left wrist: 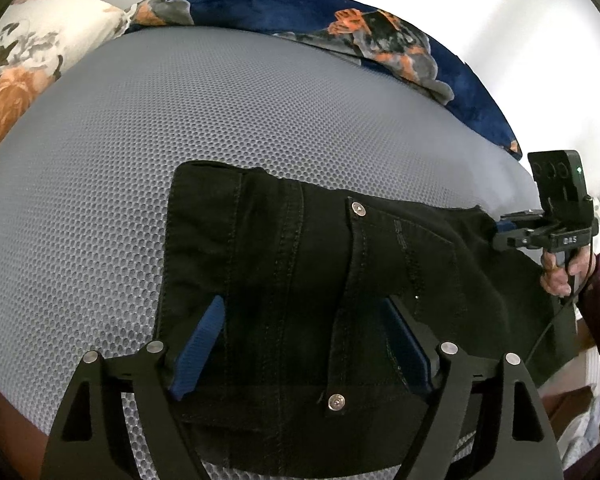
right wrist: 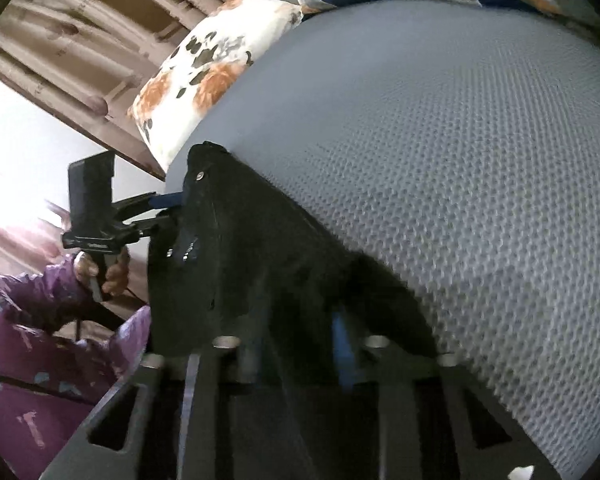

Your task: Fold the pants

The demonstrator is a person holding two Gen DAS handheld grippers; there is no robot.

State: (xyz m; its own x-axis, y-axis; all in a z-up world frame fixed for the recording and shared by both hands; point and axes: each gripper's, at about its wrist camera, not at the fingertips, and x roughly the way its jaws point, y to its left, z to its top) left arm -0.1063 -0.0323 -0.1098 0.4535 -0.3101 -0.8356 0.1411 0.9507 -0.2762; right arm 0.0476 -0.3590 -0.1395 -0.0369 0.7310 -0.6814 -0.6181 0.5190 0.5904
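Black pants lie on the grey mesh bed cover, waist end toward me with rivets and a back pocket showing. My left gripper has its blue-padded fingers spread wide, with the pants' waist lying between them, not pinched. My right gripper is at the far right edge of the pants, shut on the cloth. In the right wrist view the pants hang over the bed edge and fill the space between the right gripper's fingers. The left gripper meets the pants there.
A floral pillow lies at the back left. A dark blue floral blanket is bunched along the far side of the bed. A wooden headboard stands behind the pillow. The person's purple sleeve is beside the bed edge.
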